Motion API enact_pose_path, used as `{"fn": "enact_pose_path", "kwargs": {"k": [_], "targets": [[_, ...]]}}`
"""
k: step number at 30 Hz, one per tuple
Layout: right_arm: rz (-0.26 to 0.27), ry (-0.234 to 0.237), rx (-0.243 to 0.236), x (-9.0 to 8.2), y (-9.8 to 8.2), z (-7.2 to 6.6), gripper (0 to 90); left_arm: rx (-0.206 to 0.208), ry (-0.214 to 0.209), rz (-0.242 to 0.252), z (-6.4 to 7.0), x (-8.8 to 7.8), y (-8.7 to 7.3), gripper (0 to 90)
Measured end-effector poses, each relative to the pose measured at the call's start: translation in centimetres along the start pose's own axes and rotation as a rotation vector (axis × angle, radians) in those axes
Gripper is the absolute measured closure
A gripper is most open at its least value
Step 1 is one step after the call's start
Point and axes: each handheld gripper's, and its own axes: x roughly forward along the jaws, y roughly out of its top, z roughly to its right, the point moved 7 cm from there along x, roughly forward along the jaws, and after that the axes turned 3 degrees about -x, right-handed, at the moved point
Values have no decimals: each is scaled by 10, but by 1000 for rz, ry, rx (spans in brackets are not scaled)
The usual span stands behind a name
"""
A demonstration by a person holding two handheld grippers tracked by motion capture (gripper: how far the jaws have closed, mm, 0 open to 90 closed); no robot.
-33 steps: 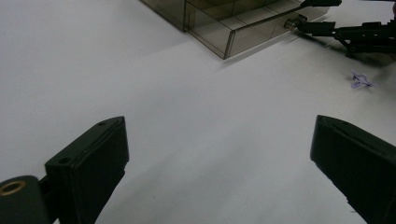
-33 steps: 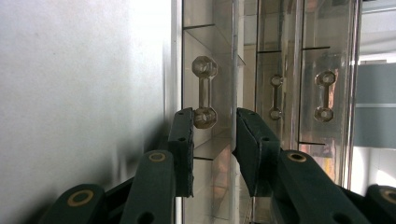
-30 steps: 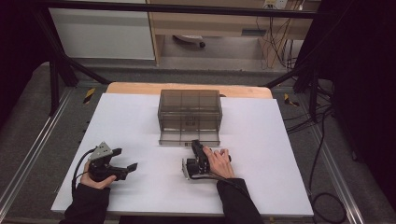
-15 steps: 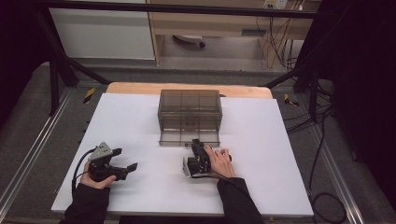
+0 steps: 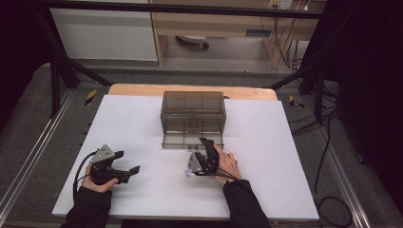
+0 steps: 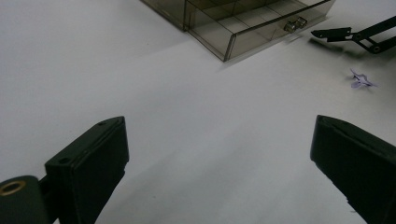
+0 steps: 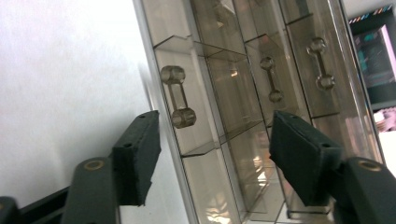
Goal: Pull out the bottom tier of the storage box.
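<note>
A smoky clear drawer cabinet (image 5: 192,107) stands at the middle of the white table, its bottom drawer (image 5: 190,140) pulled out toward me. My right gripper (image 5: 207,145) sits at that drawer's front, and its jaws have just been opening. In the right gripper view the right gripper (image 7: 217,135) is open, with the drawer's clear handle (image 7: 177,102) just ahead between the pads (image 7: 140,154), untouched. My left gripper (image 5: 128,161) rests at the near left, open; in its own view the left gripper (image 6: 219,140) has bare table between the jaws. A small purple folded paper (image 5: 188,174) lies beside the right hand.
The white table top (image 5: 285,156) has free room left and right of the cabinet. The left gripper view shows the cabinet (image 6: 243,23) far ahead, the purple paper (image 6: 362,80) and a jaw of the other gripper (image 6: 355,35). Black frame posts and cables surround the table.
The right gripper's jaws stand wider apart at the drawer front than before. The left hand and the cabinet have not moved.
</note>
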Motion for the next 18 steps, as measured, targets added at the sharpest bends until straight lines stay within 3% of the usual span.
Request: {"fn": "enact_pose_path", "kwargs": {"k": [2, 4, 10, 12, 16, 18], "targets": [[9, 18, 73, -3, 0, 4, 297, 0, 0, 1, 0, 0, 0, 37], [10, 20, 91, -3, -1, 5, 287, 0, 0, 1, 0, 0, 0, 37], [13, 78, 243, -9, -4, 11, 203, 0, 0, 0, 0, 0, 0, 37], [12, 83, 257, -9, -5, 11, 194, 0, 1, 0, 0, 0, 0, 37], [5, 119, 386, -13, -8, 15, 148, 0, 1, -1, 0, 0, 0, 37], [4, 122, 404, -14, -9, 16, 142, 1, 2, -1, 0, 0, 0, 37]]}}
